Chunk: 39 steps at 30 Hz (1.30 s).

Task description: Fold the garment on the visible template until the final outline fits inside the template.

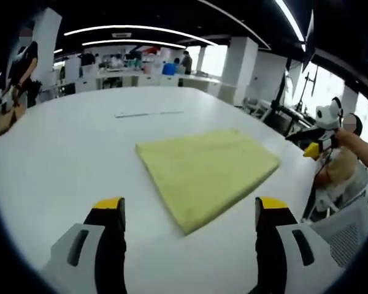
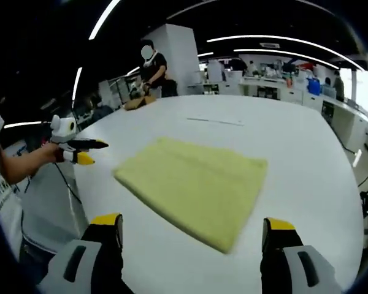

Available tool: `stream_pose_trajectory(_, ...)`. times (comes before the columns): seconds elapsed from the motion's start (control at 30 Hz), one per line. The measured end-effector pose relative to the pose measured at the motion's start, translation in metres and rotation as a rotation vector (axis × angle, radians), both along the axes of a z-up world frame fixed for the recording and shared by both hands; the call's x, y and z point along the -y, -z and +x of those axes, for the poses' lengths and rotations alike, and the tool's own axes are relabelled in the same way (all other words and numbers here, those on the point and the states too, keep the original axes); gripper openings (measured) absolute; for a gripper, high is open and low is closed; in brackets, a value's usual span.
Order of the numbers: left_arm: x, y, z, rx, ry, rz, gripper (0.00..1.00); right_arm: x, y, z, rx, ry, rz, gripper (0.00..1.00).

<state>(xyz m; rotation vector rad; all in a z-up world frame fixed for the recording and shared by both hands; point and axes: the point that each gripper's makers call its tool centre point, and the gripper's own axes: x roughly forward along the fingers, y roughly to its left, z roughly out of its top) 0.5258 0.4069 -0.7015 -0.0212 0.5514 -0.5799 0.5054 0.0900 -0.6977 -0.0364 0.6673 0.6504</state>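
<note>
Yellow-green cloth, one piece: the garment (image 1: 207,173), lying flat on the white desk (image 1: 61,159), already folded into a compact rectangle with doubled edges along its near side.

Position: middle of the desk, ahead of both claws, touching neither.

Left claw (image 1: 190,211): jaws spread wide apart, yellow tips up, nothing between them, held short of the garment's nearest corner.

Right claw (image 2: 193,225): jaws likewise apart and empty, just short of the garment's near edge. The left claw also shows at the left side of the right gripper view, held off the desk in a person's hand.

Template: a faint line (image 1: 148,113) lies on the desk beyond the garment; whether it belongs to the template outline is not clear, and no outline can be made out around the cloth.

Progress, as judged: folding appears complete or nearly so. Remaining: confirming the outline fits the template; possibly one more fold.
</note>
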Motion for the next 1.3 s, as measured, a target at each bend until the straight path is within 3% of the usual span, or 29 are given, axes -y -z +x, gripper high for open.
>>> stream_pose_trajectory(0.2,-0.001,-0.010,-0.006,0.020,-0.003,0.003,0.99,-0.005,-0.013,-0.007,0.024,0.003,0.008,0.99)
stream_pose_trajectory(0.47,-0.007,-0.013,-0.018,0.022,0.001,0.052,0.99,-0.006,-0.018,-0.010,0.043,0.018,0.009,0.99)
stream_pose_trajectory(1.3,-0.006,-0.005,-0.025,0.005,0.005,0.048,0.99,0.002,-0.011,-0.021,0.044,0.034,-0.037,0.99)
